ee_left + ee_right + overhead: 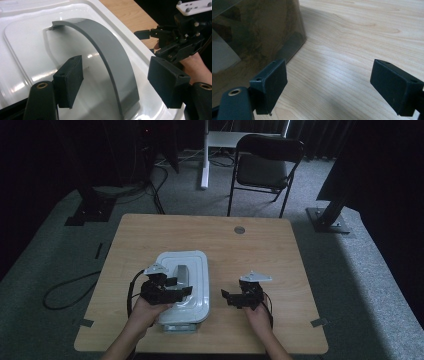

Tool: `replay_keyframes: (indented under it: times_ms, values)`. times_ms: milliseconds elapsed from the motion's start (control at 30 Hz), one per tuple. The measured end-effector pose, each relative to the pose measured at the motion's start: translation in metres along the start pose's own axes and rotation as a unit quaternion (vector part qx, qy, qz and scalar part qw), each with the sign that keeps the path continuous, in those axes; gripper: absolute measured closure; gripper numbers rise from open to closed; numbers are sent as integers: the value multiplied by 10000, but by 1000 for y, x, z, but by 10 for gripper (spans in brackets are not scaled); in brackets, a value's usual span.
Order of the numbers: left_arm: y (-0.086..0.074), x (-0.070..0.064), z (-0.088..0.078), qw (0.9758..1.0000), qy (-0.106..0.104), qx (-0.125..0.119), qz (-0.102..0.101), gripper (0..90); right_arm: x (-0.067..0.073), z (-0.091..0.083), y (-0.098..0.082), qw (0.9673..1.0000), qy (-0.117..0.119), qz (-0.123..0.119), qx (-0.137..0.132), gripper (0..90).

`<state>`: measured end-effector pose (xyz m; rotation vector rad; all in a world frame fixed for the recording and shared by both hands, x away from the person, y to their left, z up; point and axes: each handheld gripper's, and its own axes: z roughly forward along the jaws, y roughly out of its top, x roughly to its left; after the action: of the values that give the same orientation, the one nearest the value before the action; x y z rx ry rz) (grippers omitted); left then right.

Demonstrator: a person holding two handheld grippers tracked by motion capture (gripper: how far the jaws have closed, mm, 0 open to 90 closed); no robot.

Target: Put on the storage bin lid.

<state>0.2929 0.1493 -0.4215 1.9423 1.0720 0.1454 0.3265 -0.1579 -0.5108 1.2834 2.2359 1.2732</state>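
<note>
The left gripper (115,82) is poised, jaws apart, astride the grey handle (110,57) of the white-lidded box (182,285) at the table's (260,250) six o'clock, so closing seems called for next, while the right gripper (342,85) is held wide open at the box's three o'clock.

Spread tongs (342,87) over table (352,42) beside translucent box (254,32)

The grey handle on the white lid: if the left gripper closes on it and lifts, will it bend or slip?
The grey handle is a thick, evenly curved band, so it probably stays stiff. Its surface looks smooth, so the left gripper's fingers might slide along the arch. The glossy white lid looks like hard plastic, likely light, and may lift off with the handle.
</note>
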Motion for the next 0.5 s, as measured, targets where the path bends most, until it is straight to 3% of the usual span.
replay_keyframes:
  times_ms: [100,233,300,333,367,500]
  values:
    - [1,-3,3,9998,15,101,155,296,-1,0,-1,10000,-47,-15,17,133]
    - [1,-4,5,9997,17,144,179,299,-1,2,-3,10000,-51,1,60,133]
    - [0,-9,6,9988,266,178,382,330,0,3,-5,9999,-66,-22,123,133]
    - [0,-9,6,9988,266,178,382,331,0,4,-5,9999,-51,-19,124,133]
    - [-1,-15,8,9973,468,211,533,330,0,4,-6,9999,-47,-14,133,133]
    - [0,-17,10,9962,578,262,593,329,2,4,-6,9999,-58,-15,149,133]
